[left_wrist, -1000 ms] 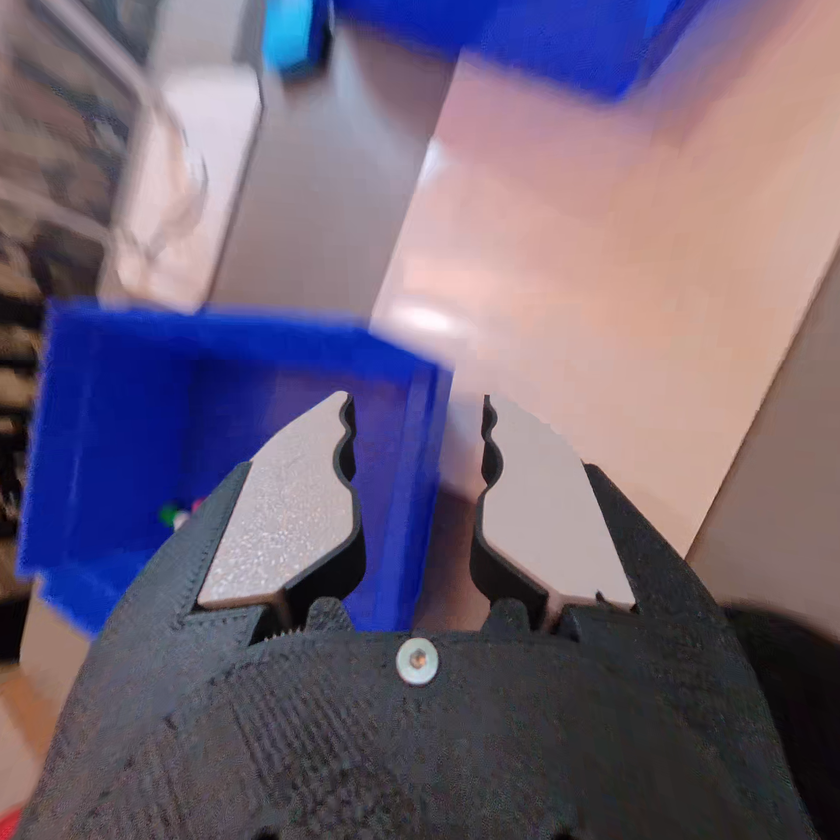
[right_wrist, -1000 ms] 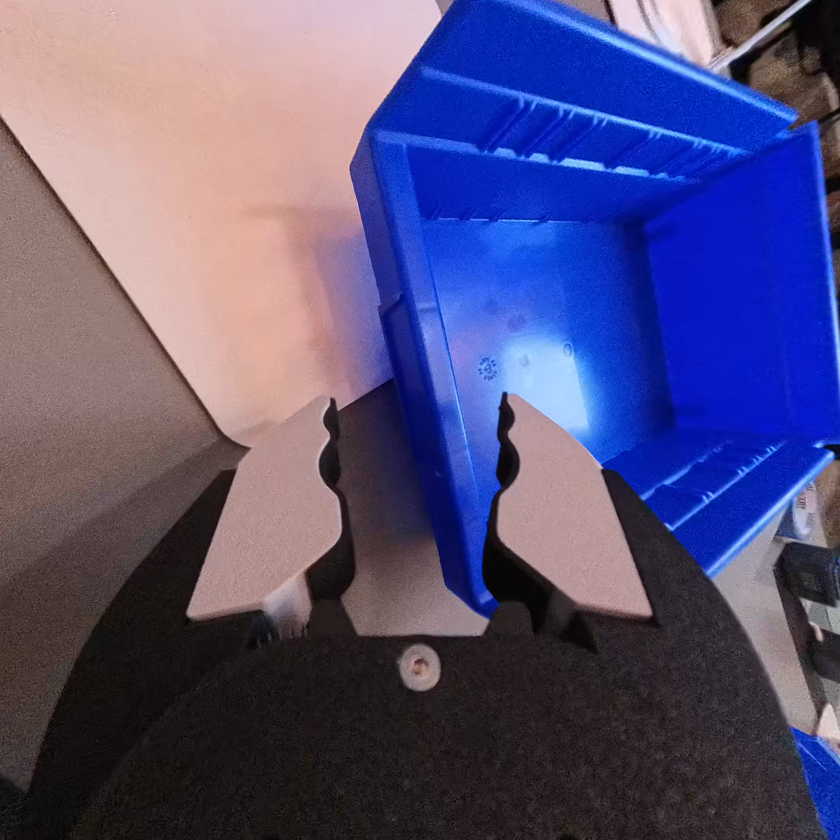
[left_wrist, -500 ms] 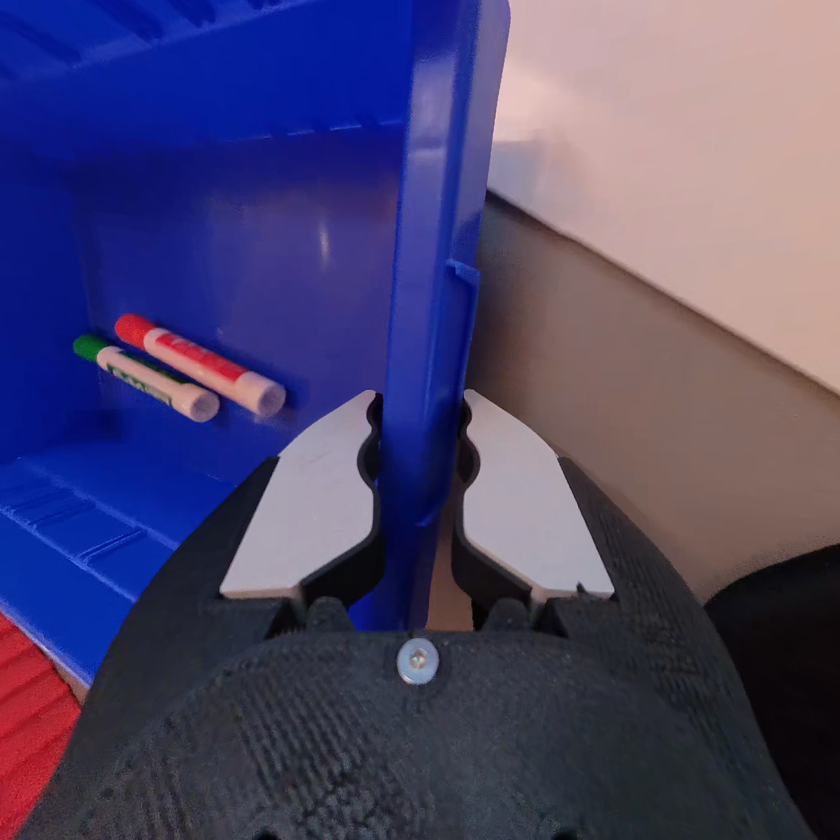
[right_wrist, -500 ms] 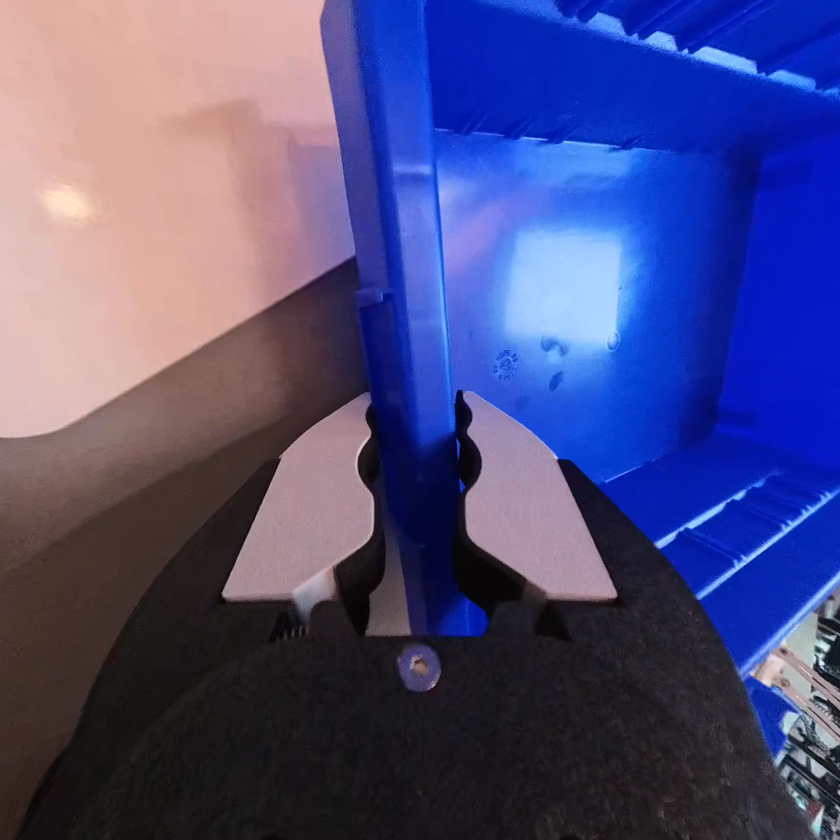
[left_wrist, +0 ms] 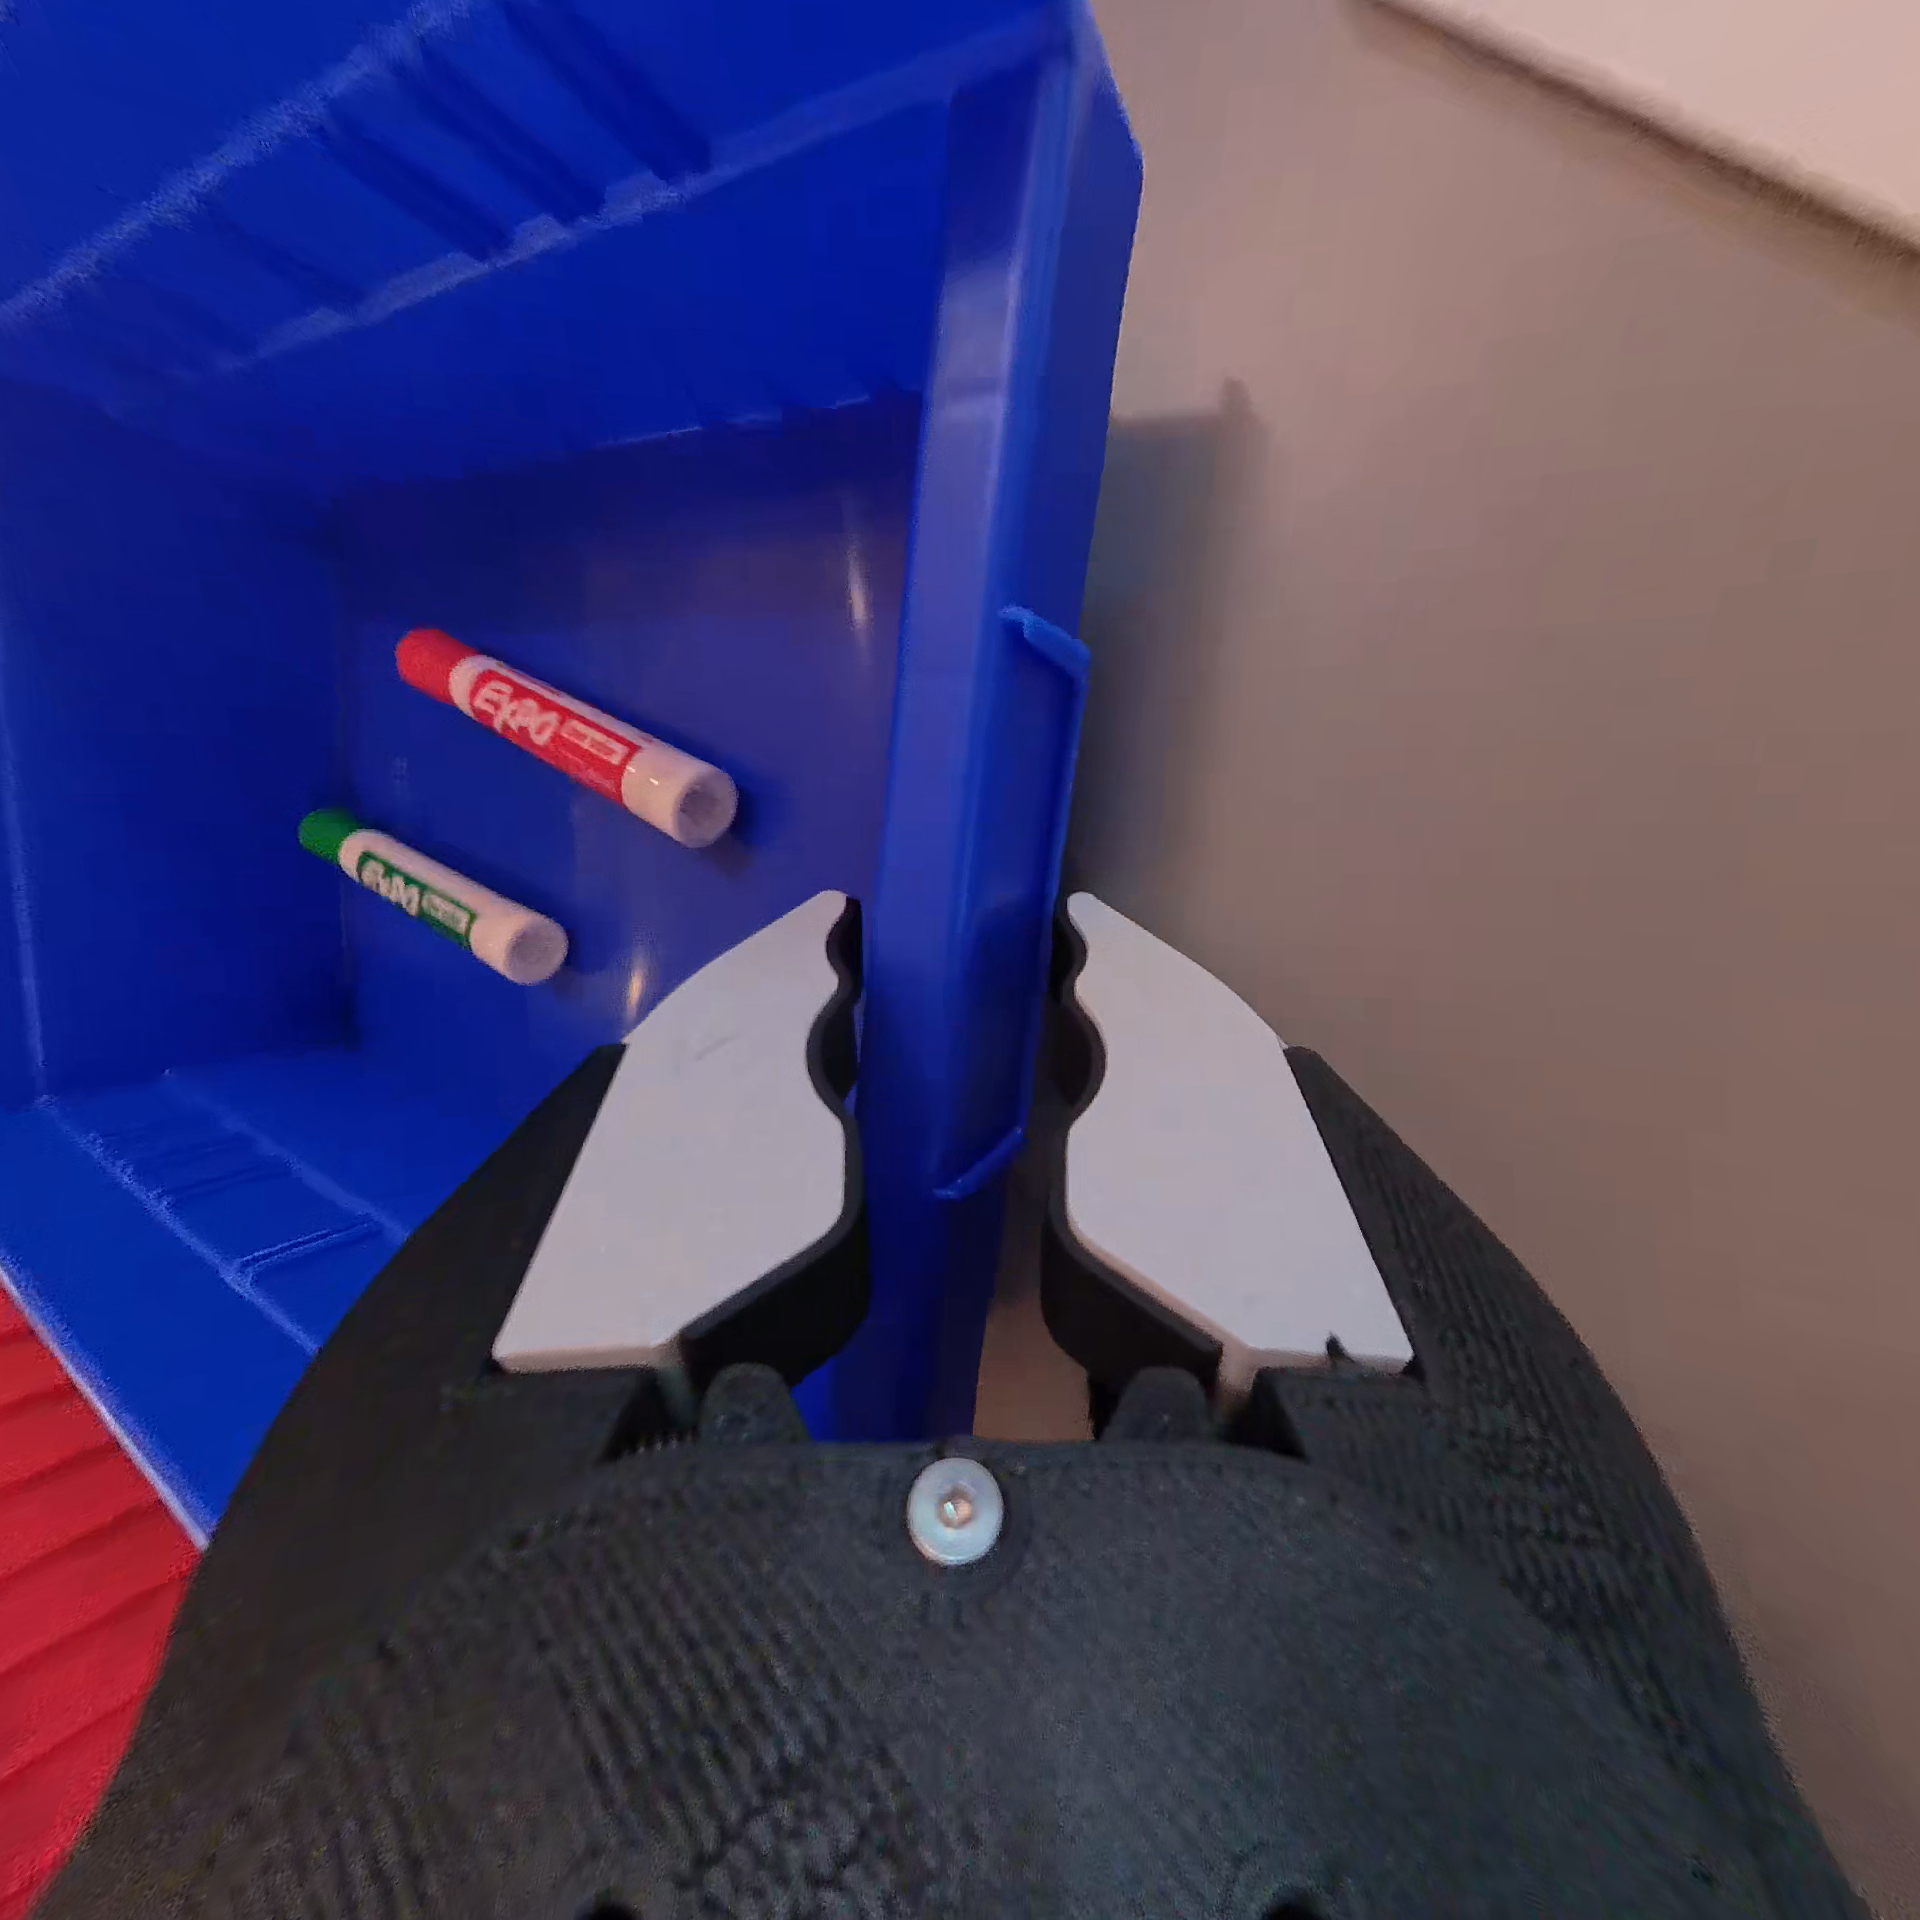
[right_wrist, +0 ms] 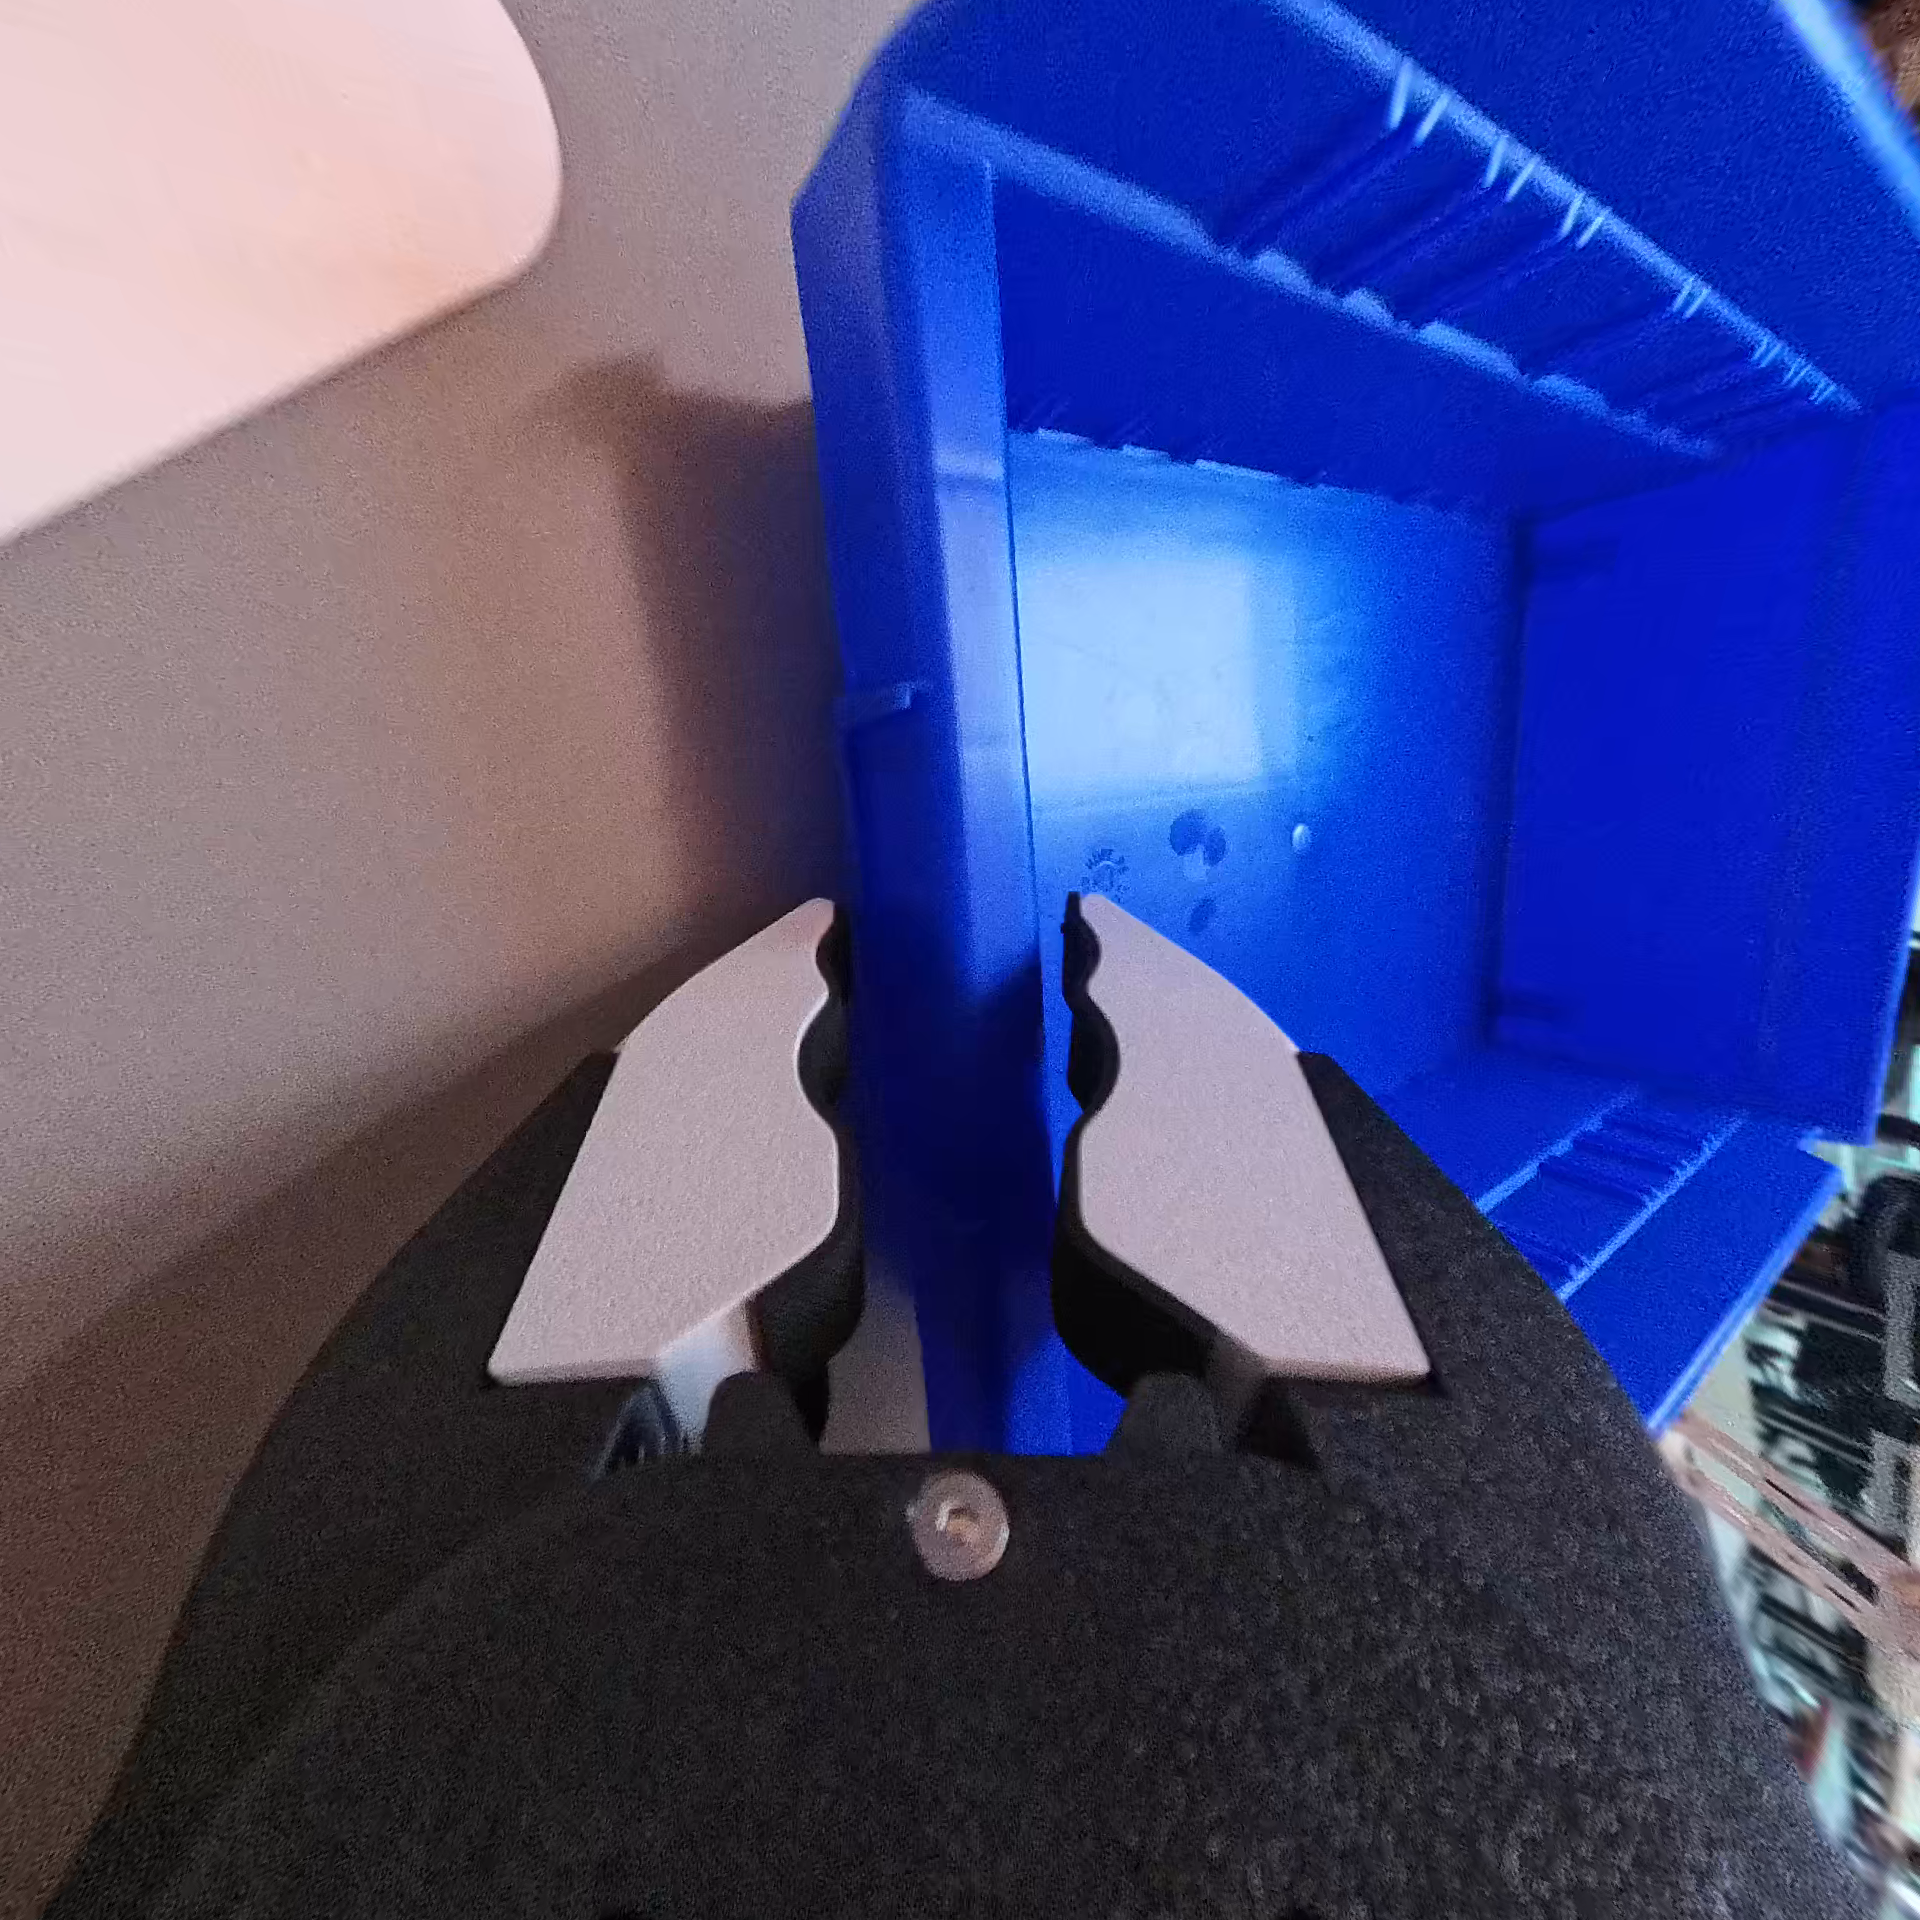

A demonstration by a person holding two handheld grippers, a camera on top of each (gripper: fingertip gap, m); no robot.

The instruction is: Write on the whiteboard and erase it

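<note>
A red-capped marker pen [left_wrist: 566, 736] and a green-capped marker pen [left_wrist: 431, 896] are lying side by side, a little apart, on the floor of a blue plastic bin [left_wrist: 665, 343] that is standing on a grey desk [left_wrist: 1507, 831]. The corner of the white whiteboard [right_wrist: 239, 218] is lying on the desk beside a second blue plastic bin [right_wrist: 1351, 727], which is showing nothing inside. The left gripper [left_wrist: 958, 925] is pointing along the first bin's right wall and is closing narrowly on it. The right gripper [right_wrist: 951, 920] is clamping the second bin's left wall in the same way
</note>
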